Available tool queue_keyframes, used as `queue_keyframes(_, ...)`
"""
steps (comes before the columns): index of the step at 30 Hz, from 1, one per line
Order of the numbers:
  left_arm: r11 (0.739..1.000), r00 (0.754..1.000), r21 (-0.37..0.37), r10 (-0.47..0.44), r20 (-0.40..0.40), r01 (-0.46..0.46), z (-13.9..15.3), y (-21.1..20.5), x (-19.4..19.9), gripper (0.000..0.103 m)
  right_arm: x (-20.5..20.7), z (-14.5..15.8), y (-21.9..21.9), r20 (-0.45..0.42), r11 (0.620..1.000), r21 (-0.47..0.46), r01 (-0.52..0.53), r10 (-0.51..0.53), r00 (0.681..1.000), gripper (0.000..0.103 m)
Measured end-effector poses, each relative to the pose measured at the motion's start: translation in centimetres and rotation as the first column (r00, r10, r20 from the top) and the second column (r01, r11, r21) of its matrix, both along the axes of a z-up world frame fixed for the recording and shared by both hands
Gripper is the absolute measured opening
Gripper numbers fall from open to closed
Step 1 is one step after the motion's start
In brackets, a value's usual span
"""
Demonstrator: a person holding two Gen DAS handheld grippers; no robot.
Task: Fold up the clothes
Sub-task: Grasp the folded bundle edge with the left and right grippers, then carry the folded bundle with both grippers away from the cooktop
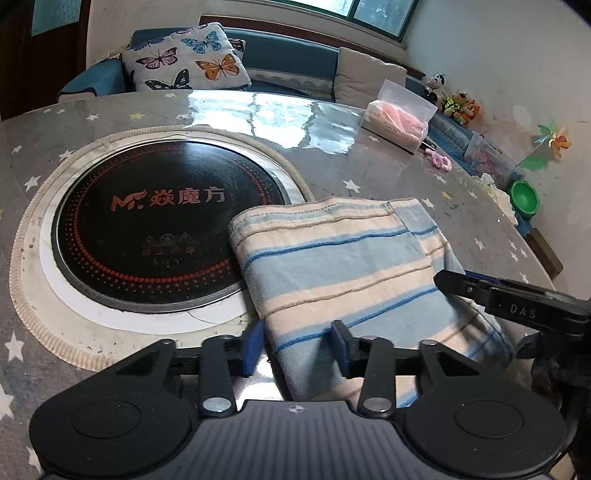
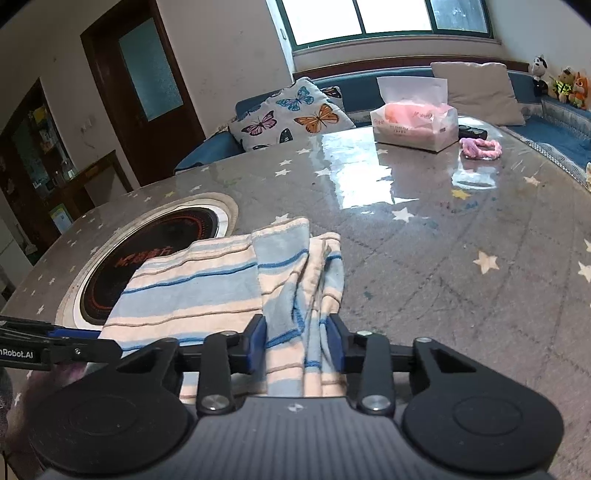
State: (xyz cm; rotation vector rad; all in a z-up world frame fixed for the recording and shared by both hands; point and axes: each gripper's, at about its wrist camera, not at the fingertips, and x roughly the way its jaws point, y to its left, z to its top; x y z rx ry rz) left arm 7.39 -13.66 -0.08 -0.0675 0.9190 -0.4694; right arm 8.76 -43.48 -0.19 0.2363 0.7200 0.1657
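One striped towel (image 1: pixel 332 258) lay folded on the desk (image 1: pixel 388 177).
Left gripper (image 1: pixel 297 345) jaws straddled its corner, right gripper (image 2: pixel 297 341) jaws clamped its bunched edge; "DAS" readable beside.

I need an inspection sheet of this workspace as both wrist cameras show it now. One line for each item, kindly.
Surface: round table with a grey star-pattern cover under glossy film; a black round cooktop is set into it.
Job's things: striped towel, folded, lying partly over the cooktop's edge; its right side is bunched in loose layers.
Clutter: tissue pack, pink hair tie.
Grippers: left gripper has the towel's near left edge between its jaws; right gripper has the bunched right edge; pad contact unclear.
Cables: nothing seen.
Surroundings: blue sofa, butterfly cushion, window, brown door, plush toys.
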Motion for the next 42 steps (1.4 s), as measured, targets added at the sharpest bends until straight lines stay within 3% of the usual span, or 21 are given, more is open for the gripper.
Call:
queue_keyframes(4, 1.000, 1.000, -0.005, -0.005, -0.004, 0.005, 0.1, 0.2, 0.1, 0.026, -0.3, 0.0, -0.1, 0.001, 1.000, 0.020, 0.015, -0.015, 1.000, 0.026)
queue_keyframes(10, 1.000, 1.000, -0.009, -0.011, -0.012, 0.011, 0.1, 0.6, -0.1, 0.028, -1.5, 0.1, 0.1, -0.010, 1.000, 0.024, 0.012, -0.012, 1.000, 0.024)
queue_keyframes(19, 1.000, 1.000, -0.014, -0.011, -0.020, 0.011, 0.0, 0.5, -0.1, 0.037, -1.3, 0.1, 0.1, -0.008, 1.000, 0.019, 0.024, -0.024, 1.000, 0.033)
queue_keyframes(21, 1.000, 1.000, -0.009, -0.016, -0.014, 0.016, 0.0, 0.3, -0.1, 0.035, -1.4, 0.1, 0.2, -0.007, 1.000, 0.019, 0.021, -0.021, 1.000, 0.030)
queue_keyframes(23, 1.000, 1.000, -0.012, -0.010, -0.015, 0.010, -0.1, 0.4, -0.1, 0.022, -1.5, 0.0, 0.2, -0.007, 0.999, 0.027, 0.019, -0.019, 1.000, 0.025)
queue_keyframes(29, 1.000, 1.000, -0.024, 0.013, 0.018, -0.012, 0.7, 1.5, -0.7, 0.008, -1.8, 0.5, 0.7, -0.008, 0.999, 0.048, 0.017, -0.017, 1.000, 0.017)
queue_keyframes(35, 0.998, 0.996, -0.026, 0.067, 0.063, -0.065, 1.8, 5.4, -2.2, 0.008, -1.5, 1.4, 3.6, -0.012, 0.997, 0.042, -0.065, 0.065, 0.998, 0.015)
queue_keyframes(42, 0.979, 0.975, -0.029, 0.201, 0.091, -0.199, 3.0, 13.2, -3.4, 0.008, 0.9, 2.3, 10.9, -0.010, 0.975, 0.046, -0.217, 0.218, 0.976, 0.015)
